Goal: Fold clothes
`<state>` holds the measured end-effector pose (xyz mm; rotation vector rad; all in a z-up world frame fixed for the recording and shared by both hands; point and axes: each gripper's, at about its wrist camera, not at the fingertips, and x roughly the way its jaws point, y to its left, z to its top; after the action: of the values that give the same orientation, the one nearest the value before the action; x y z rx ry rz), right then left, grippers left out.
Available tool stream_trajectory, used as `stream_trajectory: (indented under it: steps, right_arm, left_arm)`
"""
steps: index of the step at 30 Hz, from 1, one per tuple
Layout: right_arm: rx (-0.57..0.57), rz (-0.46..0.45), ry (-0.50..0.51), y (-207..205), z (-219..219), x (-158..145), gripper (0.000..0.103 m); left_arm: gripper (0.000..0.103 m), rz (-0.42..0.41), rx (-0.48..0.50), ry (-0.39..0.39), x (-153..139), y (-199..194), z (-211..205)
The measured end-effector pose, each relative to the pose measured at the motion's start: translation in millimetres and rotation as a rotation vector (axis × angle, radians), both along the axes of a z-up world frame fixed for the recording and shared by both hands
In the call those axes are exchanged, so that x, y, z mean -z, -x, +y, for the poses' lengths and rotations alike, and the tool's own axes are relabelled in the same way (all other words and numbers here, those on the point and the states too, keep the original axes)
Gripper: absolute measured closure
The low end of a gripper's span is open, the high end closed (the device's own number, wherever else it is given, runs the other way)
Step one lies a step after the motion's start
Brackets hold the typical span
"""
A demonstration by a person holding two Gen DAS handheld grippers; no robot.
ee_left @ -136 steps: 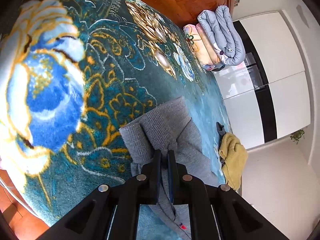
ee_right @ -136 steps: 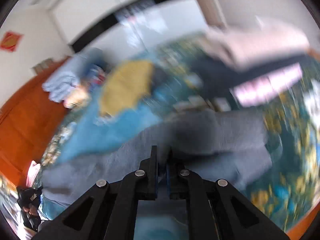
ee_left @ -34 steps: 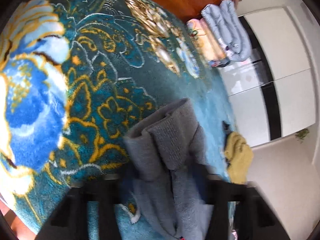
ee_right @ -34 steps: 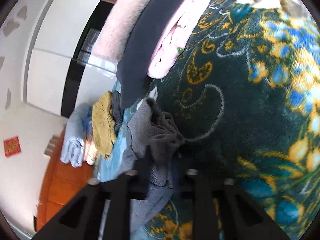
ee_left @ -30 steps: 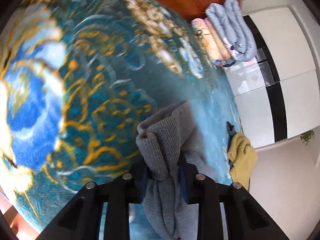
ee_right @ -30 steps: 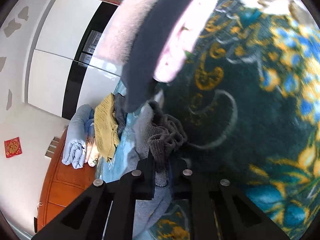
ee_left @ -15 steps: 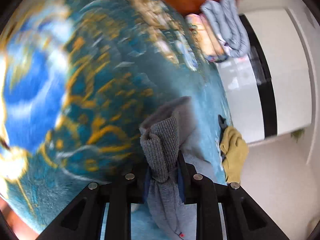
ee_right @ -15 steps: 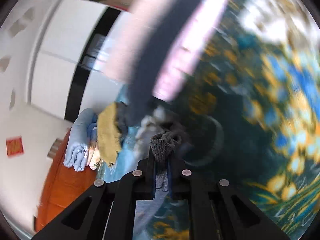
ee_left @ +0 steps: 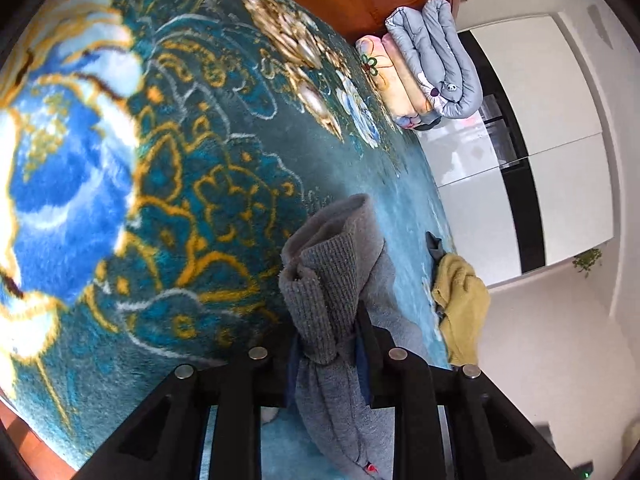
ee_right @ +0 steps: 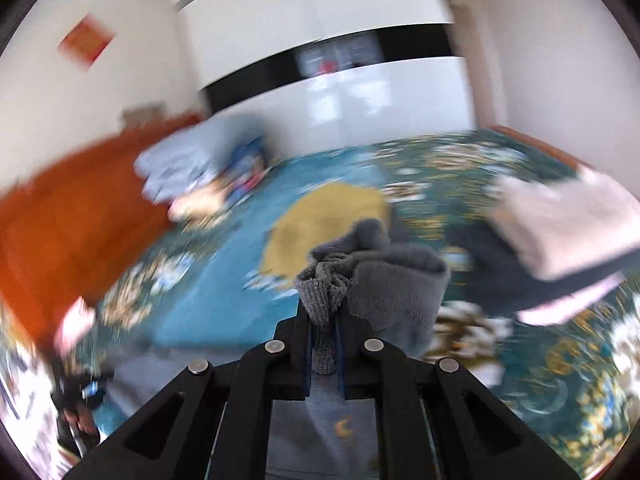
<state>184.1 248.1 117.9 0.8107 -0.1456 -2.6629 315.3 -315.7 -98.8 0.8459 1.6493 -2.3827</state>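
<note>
While both grippers pinch the grey garment — left gripper lower centre, right gripper lower centre | step: lifting ribbed edge | next: lay it flat on the blanket, evenly

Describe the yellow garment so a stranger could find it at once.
Start from the big teal blanket with gold and blue flowers. Follow its edge facing the white wardrobe; the mustard-yellow garment lies crumpled there. It is the only yellow piece, beyond the grey garment held in the left gripper.
</note>
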Motion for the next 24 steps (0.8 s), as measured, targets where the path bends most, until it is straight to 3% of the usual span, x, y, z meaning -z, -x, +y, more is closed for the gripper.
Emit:
stream_trajectory:
  steps: [7,14,18,21,24]
  right_arm:
    - [-0.216,-0.180,-0.145,5.4,-160.1,91.9,0.093]
    - [-0.289,-0.283,-0.294,-7.9,-206.0,153.6,0.091]
    - [-0.411,-0.308,-0.314,-15.2,-215.3,161.7,0.073]
    - [-0.509,-0.293,-0.218,-19.6,-205.9,146.4,0.072]
    - [-0.457,-0.239,-0.120,-5.6,-171.6,118.3,0.071]
  left_arm:
    - [0.076,0.039,0.016,-0.028,8.8,-4.7,-3.8]
    - [0.075,0.059,0.037,-0.042,13.2,-6.3,-7.1]
    - [0.075,0.039,0.031,-0.036,11.8,-5.8,-6.1]
    - [0.073,0.015,0.026,-0.034,9.8,-4.0,-5.0]
    - [0.073,-0.025,0.022,-0.011,4.4,1.9,-2.6]
